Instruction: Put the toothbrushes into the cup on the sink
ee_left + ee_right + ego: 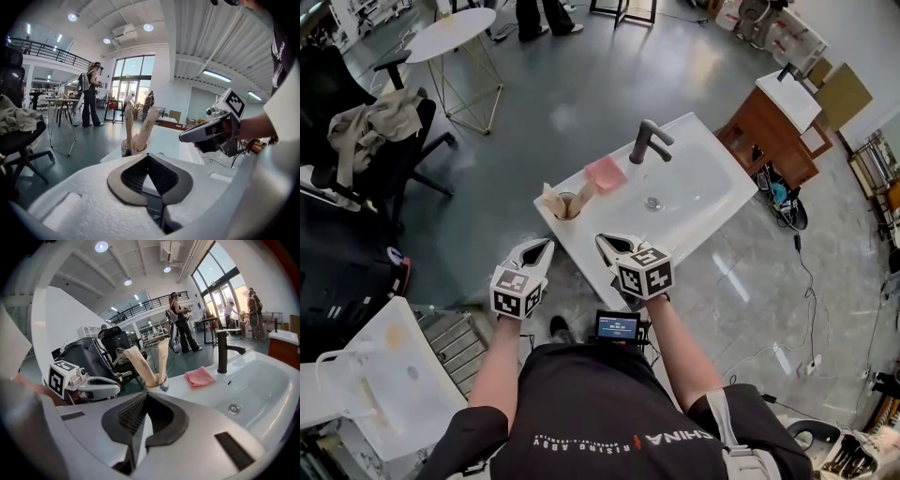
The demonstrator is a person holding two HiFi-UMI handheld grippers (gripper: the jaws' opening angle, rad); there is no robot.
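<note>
Standing in cup (156,382), toothbrushes (139,365), beyond closed jaws

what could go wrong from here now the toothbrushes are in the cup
1. The small round cup stands near the corner edge of the white ceramic sink, and the tall beige wrapped toothbrushes lean outward, so a knock might tip it to the floor.
2. The left gripper and right gripper, jaws shut and empty, sit close by; a careless swing could clip the brushes.
</note>
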